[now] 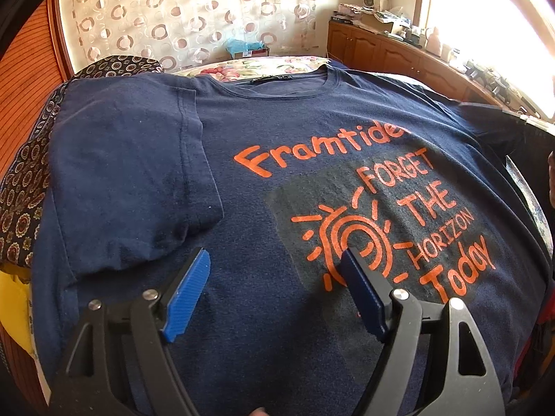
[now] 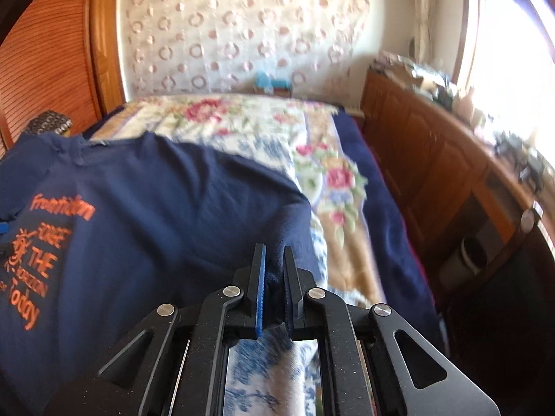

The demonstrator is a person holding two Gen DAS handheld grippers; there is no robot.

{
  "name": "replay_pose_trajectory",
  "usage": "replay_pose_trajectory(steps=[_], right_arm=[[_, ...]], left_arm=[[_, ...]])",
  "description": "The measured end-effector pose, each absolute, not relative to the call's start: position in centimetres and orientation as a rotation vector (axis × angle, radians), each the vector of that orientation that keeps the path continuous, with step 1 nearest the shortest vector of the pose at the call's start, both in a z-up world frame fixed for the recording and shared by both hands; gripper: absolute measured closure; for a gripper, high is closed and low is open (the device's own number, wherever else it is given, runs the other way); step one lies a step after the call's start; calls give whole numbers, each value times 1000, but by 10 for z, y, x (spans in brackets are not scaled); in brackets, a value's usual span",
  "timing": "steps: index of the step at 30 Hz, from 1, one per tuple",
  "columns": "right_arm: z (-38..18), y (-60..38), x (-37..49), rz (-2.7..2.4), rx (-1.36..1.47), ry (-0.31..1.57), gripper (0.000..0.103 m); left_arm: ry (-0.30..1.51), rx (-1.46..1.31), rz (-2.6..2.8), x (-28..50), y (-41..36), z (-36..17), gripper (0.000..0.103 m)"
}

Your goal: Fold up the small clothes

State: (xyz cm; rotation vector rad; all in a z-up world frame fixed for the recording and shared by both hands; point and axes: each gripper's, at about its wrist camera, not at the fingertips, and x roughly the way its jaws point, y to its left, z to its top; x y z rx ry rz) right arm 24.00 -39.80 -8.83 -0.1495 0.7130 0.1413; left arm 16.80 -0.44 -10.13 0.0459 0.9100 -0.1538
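A navy T-shirt (image 1: 263, 180) with orange print lies face up on the bed. Its left sleeve (image 1: 138, 173) is folded in over the chest. My left gripper (image 1: 275, 253) is open and empty, hovering just above the shirt's lower front beside the sun print. In the right wrist view the same T-shirt (image 2: 156, 208) lies to the left, and my right gripper (image 2: 274, 253) is shut on the shirt's right sleeve edge (image 2: 277, 267), lifting it off the bedspread.
A floral bedspread (image 2: 277, 131) covers the bed. A dark patterned cloth (image 1: 24, 187) lies left of the shirt. Wooden cabinets (image 2: 433, 173) with clutter on top run along the right, under a bright window. A curtain (image 1: 190, 10) hangs behind the bed.
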Motion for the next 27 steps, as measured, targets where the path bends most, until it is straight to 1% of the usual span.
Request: replay_pose_trajectory(steps=[7, 11, 12, 14, 15, 19, 20, 22, 27], right_arm=[[-62, -338, 236, 288, -225, 621, 97], [-75, -297, 230, 400, -281, 664, 96], [-82, -290, 229, 410, -294, 682, 93], [-95, -282, 225, 434, -310, 717, 84], [-100, -280, 223, 441, -317, 727, 77], [-114, -279, 215, 454, -324, 750, 74], [-114, -281, 212, 456, -311, 756, 73], [-112, -285, 209, 452, -292, 755, 67], [-102, -297, 212, 412, -251, 738, 64]], left_arm=[[921, 39, -178, 165, -5, -99, 25], [862, 6, -255, 149, -7, -81, 25], [835, -1, -269, 142, -8, -72, 25], [784, -15, -289, 129, -10, -56, 25], [765, -20, -295, 124, -10, -49, 25], [698, -9, -293, 106, -13, -22, 25], [685, -3, -291, 101, -13, -17, 25], [661, 4, -290, 95, -16, -8, 25], [630, 1, -290, 86, -17, 3, 25]])
